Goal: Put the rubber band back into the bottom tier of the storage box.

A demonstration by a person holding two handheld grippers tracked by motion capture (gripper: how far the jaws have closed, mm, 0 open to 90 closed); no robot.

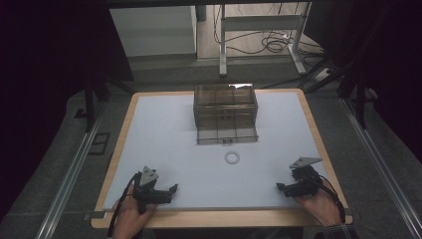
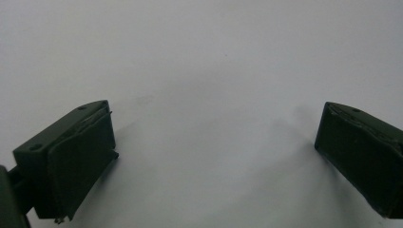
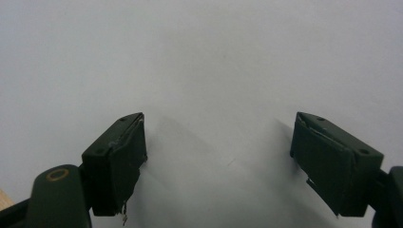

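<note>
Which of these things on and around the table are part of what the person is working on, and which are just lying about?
Part of the job:
- left hand-held gripper, open
- right hand-held gripper, open
- small white ring
- clear drawer box, bottom drawer pulled out

Just lying about:
- cables on the floor
- metal frame legs behind the table

black fingers (image 3: 116,166), grey three-cornered plates, trailing cables, plaid cuff

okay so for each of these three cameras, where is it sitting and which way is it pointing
High view: above the near table edge, looking forward and down at the drawer box, white ring, both hands and grippers.
Left gripper view: on the left gripper, facing the white tabletop; open jaws show.
Right gripper view: on the right gripper, likewise.
Shared: the tabletop.
</note>
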